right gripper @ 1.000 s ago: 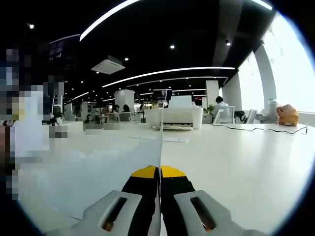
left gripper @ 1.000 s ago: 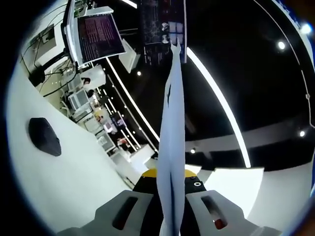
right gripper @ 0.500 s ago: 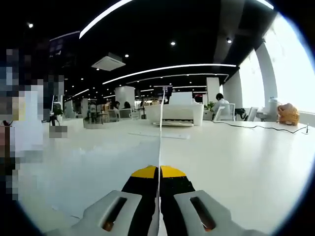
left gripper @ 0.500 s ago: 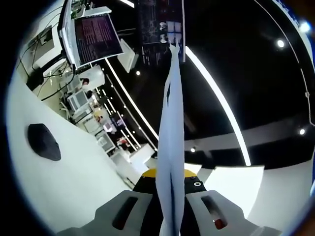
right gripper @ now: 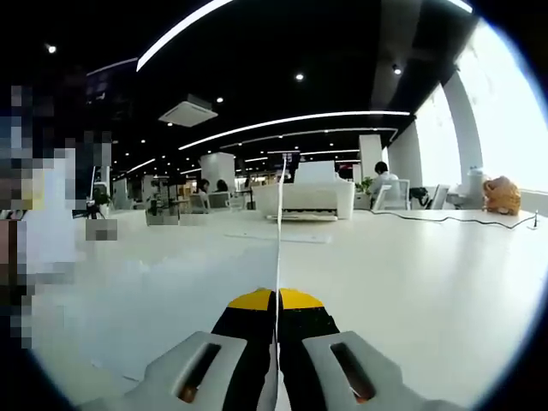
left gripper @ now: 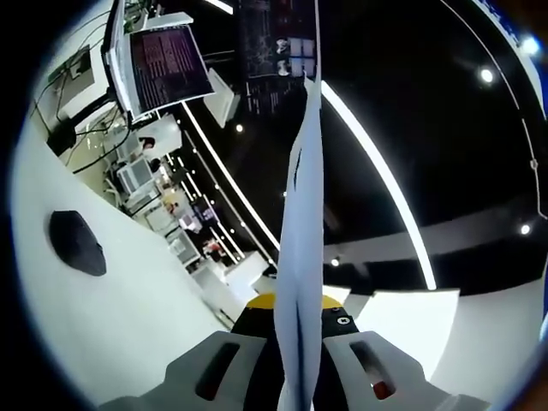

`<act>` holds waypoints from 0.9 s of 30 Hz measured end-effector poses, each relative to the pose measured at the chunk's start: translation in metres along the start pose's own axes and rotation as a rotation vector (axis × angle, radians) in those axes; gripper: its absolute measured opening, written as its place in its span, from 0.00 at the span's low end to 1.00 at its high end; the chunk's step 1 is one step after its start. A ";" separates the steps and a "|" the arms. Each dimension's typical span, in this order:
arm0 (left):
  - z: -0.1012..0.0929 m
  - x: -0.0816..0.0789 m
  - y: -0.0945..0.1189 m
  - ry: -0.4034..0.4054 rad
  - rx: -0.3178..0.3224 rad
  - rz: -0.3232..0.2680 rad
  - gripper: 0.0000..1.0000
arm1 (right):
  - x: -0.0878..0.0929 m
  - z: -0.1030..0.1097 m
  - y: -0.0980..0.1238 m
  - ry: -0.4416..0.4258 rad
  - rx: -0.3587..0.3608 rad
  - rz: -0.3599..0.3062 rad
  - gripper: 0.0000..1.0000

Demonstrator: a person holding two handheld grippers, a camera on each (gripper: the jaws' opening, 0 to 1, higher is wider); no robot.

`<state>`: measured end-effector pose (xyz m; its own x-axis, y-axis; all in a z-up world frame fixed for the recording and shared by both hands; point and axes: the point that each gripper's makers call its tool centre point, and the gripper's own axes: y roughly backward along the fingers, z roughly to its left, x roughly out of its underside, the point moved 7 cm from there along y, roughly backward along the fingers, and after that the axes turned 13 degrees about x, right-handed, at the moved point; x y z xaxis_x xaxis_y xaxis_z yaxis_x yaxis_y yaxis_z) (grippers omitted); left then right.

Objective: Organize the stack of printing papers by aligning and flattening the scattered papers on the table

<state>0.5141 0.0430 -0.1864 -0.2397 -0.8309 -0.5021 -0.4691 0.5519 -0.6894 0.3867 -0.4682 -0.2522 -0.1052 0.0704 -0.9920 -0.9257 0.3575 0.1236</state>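
Lying at the far left of the left gripper view, a dark flat object point(left gripper: 77, 242) is resting on the white table point(left gripper: 128, 317), and above it a monitor point(left gripper: 167, 66) with lines of text is glowing among cables and desk equipment. Moving toward the middle, the left gripper point(left gripper: 296, 347) is rising from the bottom edge with its grey and yellow-tipped jaws pressed together on a stack of printing papers point(left gripper: 301, 248), which is standing edge-on and running up the centre of the view toward a dark hanging screen point(left gripper: 281, 51). To the right of the papers, a long ceiling light strip point(left gripper: 377, 171) is sweeping across the dark ceiling, and another white sheet point(left gripper: 411, 321) is lying on the table just beside the gripper.

Turning to the right gripper view, a broad pale sheet point(right gripper: 145, 300) is spreading over the left part of the table surface point(right gripper: 428, 291). At the centre the right gripper point(right gripper: 277, 342) is pinching the thin paper edge point(right gripper: 278, 248) between its closed jaws, the edge showing as a fine upright line. Behind it a white printer point(right gripper: 310, 199) is sitting on the table, and further right a seated person point(right gripper: 382, 184) and a cable point(right gripper: 462, 219) are showing near a bright window point(right gripper: 514, 137).
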 end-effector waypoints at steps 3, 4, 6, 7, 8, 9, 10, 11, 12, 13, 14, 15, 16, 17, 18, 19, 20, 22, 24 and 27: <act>0.001 0.000 0.000 0.001 -0.002 -0.002 0.06 | 0.000 0.000 0.000 0.001 0.000 0.002 0.00; 0.001 -0.001 0.000 0.002 -0.001 -0.003 0.06 | 0.000 0.000 0.000 0.002 0.000 0.002 0.00; 0.001 -0.001 -0.001 -0.002 0.001 -0.003 0.06 | 0.000 0.000 -0.001 0.001 -0.001 0.001 0.00; 0.001 -0.001 -0.001 -0.002 0.001 -0.004 0.06 | 0.000 0.000 -0.001 -0.001 0.000 0.001 0.00; 0.001 -0.002 -0.001 -0.001 0.002 -0.005 0.06 | 0.000 -0.001 0.000 -0.002 0.001 0.000 0.00; 0.001 -0.002 -0.001 0.000 0.002 -0.006 0.06 | 0.000 -0.001 0.000 -0.004 0.002 -0.002 0.00; 0.002 -0.001 -0.001 0.000 0.003 -0.005 0.06 | 0.000 -0.001 0.000 -0.006 0.002 -0.002 0.00; 0.002 -0.001 -0.001 0.007 0.005 -0.005 0.06 | 0.000 -0.001 0.000 -0.006 0.003 -0.001 0.00; 0.002 0.000 -0.001 0.017 0.007 -0.008 0.06 | 0.000 -0.001 0.000 -0.007 0.004 -0.004 0.00; 0.002 0.000 -0.001 0.019 0.007 -0.010 0.06 | 0.000 -0.001 0.000 -0.007 0.003 -0.004 0.00; 0.002 0.000 0.000 0.017 0.007 -0.009 0.06 | 0.000 -0.001 0.000 -0.007 0.004 -0.003 0.00; 0.002 0.000 0.000 0.014 0.008 -0.008 0.06 | 0.000 -0.001 0.000 -0.007 0.004 -0.001 0.00; 0.002 0.001 0.000 0.013 0.007 -0.007 0.06 | 0.000 -0.001 0.000 -0.006 0.003 0.000 0.00; 0.003 0.001 0.000 0.015 0.003 -0.007 0.06 | 0.000 -0.001 -0.001 -0.005 0.004 -0.001 0.00; 0.003 0.001 0.000 0.017 0.001 -0.007 0.06 | 0.000 -0.001 -0.001 -0.006 0.004 -0.001 0.00; 0.004 0.002 0.000 0.018 0.000 -0.007 0.06 | 0.000 -0.002 -0.001 -0.006 0.004 0.000 0.00; 0.004 0.001 0.000 0.018 0.000 -0.009 0.06 | 0.000 -0.002 -0.001 -0.006 0.003 -0.001 0.00; 0.003 0.001 -0.001 0.013 0.000 -0.008 0.06 | 0.000 -0.002 0.000 -0.009 0.002 -0.004 0.00; 0.003 0.001 -0.002 0.010 0.001 -0.009 0.06 | -0.001 -0.003 0.000 -0.014 0.002 -0.008 0.00; 0.002 0.000 -0.003 0.007 -0.001 -0.011 0.06 | -0.001 -0.004 0.000 -0.019 0.002 -0.011 0.00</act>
<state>0.5171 0.0414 -0.1858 -0.2407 -0.8375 -0.4906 -0.4723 0.5427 -0.6946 0.3854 -0.4718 -0.2510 -0.0883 0.0840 -0.9925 -0.9259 0.3605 0.1129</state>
